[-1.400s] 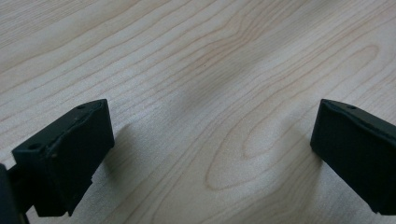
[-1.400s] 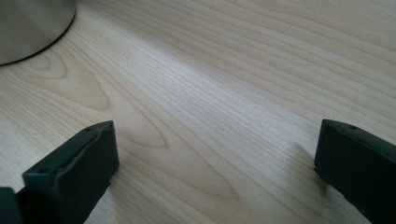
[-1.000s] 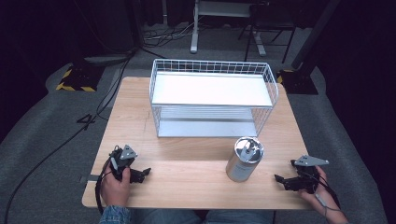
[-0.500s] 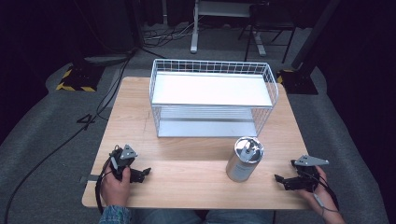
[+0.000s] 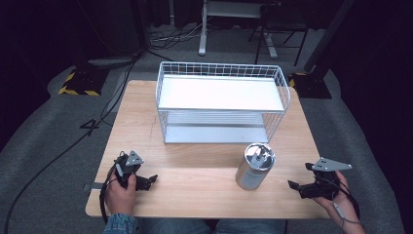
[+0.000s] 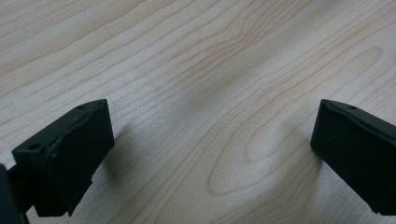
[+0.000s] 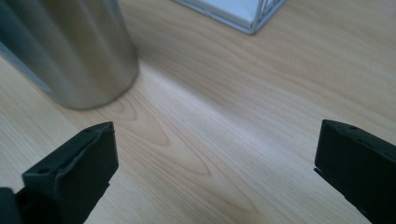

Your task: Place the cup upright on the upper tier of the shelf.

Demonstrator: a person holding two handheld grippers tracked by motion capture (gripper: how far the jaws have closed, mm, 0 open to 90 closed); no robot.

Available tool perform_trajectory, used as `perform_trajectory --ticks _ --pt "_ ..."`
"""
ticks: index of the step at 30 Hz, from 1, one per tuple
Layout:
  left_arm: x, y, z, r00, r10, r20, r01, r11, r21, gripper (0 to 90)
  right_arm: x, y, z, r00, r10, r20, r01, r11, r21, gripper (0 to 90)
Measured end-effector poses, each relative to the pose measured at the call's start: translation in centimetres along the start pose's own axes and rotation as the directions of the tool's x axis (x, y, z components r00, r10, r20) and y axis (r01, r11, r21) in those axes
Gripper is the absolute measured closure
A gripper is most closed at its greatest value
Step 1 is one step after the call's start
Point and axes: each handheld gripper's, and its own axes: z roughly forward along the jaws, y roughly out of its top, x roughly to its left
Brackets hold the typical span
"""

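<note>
At the near left of the wooden table (image 5: 204, 170), the left gripper (image 5: 146, 181) rests low over bare wood, its jaws wide with nothing between them. Farther back, mid-table, stands a white wire rack (image 5: 221, 105). Near and right of centre, a steel canister (image 5: 255, 166) stands upright, lid on; no readable writing shows. The right gripper (image 5: 298, 186), just right of it and apart, is spread wide and empty.

No readable text, label, brand or number stands anywhere; the shiny steel canister (image 5: 255, 166) bears none; likewise the white wire rack (image 5: 221, 101).
</note>
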Motion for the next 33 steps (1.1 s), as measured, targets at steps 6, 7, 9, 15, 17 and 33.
perform_trajectory --ticks 6,7,9,15,17,33 --pt "0.0 0.0 0.0 1.0000 0.000 0.000 0.000 1.0000 0.000 0.0 0.9 1.7 -1.8 0.9997 -0.014 -0.018 0.013 0.998 -0.067 0.0" --pt "0.0 0.0 0.0 1.0000 0.000 0.000 0.000 1.0000 0.000 0.0 1.1 1.8 -2.0 0.9996 -0.016 -0.023 0.015 0.997 -0.073 0.0" --pt "0.0 0.0 0.0 1.0000 0.000 0.000 0.000 1.0000 0.000 0.0 1.4 2.3 -2.5 0.9991 -0.025 -0.033 0.022 0.996 -0.087 0.0" --pt "0.0 0.0 0.0 1.0000 0.000 0.000 0.000 1.0000 0.000 0.0 2.6 3.5 -3.1 0.9974 -0.050 -0.052 0.044 0.993 -0.110 0.1" --pt "0.0 0.0 0.0 1.0000 0.000 0.000 0.000 1.0000 0.000 0.0 3.3 4.1 -3.4 0.9952 -0.071 -0.067 0.062 0.991 -0.120 0.2" --pt "0.0 0.0 0.0 1.0000 0.000 0.000 0.000 1.0000 0.000 0.0 6.3 6.4 -2.6 0.9789 -0.128 -0.159 0.102 0.981 -0.163 0.0"
